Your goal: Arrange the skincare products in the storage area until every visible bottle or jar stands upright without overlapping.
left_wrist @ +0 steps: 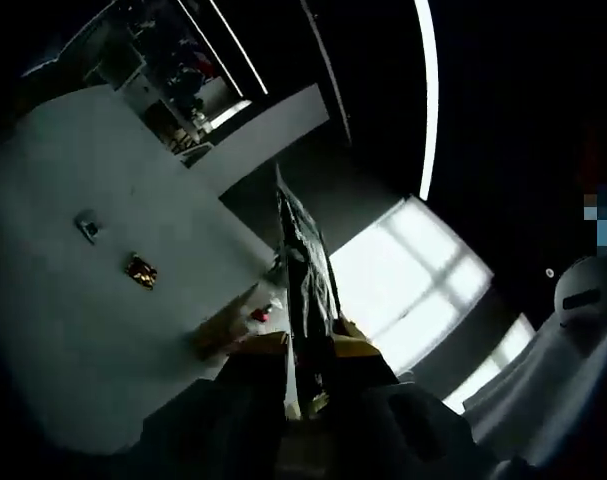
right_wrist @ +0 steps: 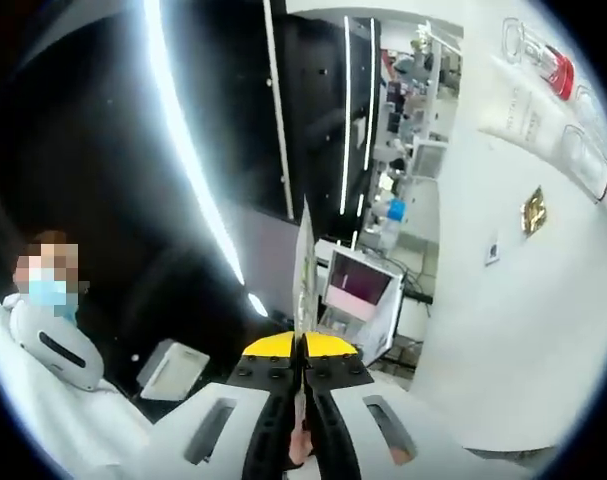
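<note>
In the right gripper view, a monitor (right_wrist: pixel 361 285) sits beyond the tool (right_wrist: pixel 303 300), with a wall (right_wrist: pixel 503 330) to its right

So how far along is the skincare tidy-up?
Done: cannot tell, since both views face a white wall and ceiling lights rather than the storage area. In hand: nothing I can see; left gripper and right gripper are shut and pointing up. Left: arranging unconfirmed.

White wall (right_wrist: pixel 503 330), yellow-tipped right hand-held gripper (right_wrist: pixel 303 352), red-capped clear bottle (right_wrist: pixel 543 55).
</note>
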`<state>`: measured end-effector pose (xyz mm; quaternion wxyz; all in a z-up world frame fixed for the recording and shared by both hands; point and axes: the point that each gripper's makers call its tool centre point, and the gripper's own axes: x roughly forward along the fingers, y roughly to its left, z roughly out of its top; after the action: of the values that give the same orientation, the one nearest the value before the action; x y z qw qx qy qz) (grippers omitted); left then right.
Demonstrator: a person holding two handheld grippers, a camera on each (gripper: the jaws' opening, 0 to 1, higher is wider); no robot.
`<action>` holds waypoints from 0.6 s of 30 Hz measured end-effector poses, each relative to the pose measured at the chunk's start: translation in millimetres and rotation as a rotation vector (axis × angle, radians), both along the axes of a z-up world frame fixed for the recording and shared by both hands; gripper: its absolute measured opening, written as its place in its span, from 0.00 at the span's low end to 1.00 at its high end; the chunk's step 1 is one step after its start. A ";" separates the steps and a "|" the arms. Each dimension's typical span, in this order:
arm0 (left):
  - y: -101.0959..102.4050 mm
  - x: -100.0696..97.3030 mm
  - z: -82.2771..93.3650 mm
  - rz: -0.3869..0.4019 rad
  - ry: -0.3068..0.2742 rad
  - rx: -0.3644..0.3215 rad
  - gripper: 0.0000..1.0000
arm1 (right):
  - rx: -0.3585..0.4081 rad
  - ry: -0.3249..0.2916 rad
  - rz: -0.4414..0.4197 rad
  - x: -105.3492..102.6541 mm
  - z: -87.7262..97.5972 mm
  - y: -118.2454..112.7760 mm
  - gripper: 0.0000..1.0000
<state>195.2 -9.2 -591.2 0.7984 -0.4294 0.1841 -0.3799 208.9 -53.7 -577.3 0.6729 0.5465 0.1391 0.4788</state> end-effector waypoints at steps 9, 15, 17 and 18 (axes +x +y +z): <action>-7.7 1.7 -3.9 0.010 0.042 -0.019 0.00 | -0.123 0.003 -0.059 2.5 -13.0 -9.0 0.02; -6.8 0.5 -11.9 0.013 0.076 -0.028 0.00 | -0.275 -0.109 -0.091 2.8 -20.0 -9.0 0.05; -6.8 0.8 -13.4 0.017 0.081 -0.035 0.00 | -0.328 -0.153 -0.088 2.2 -21.9 -8.7 0.07; -7.0 1.1 -14.2 0.017 0.086 -0.038 0.00 | -0.353 -0.181 -0.086 2.0 -22.1 -8.8 0.09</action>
<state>196.3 -16.2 -605.4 0.7847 -0.4620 0.2072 -0.3576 210.9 -62.5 -599.4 0.7880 0.3801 0.1363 0.4648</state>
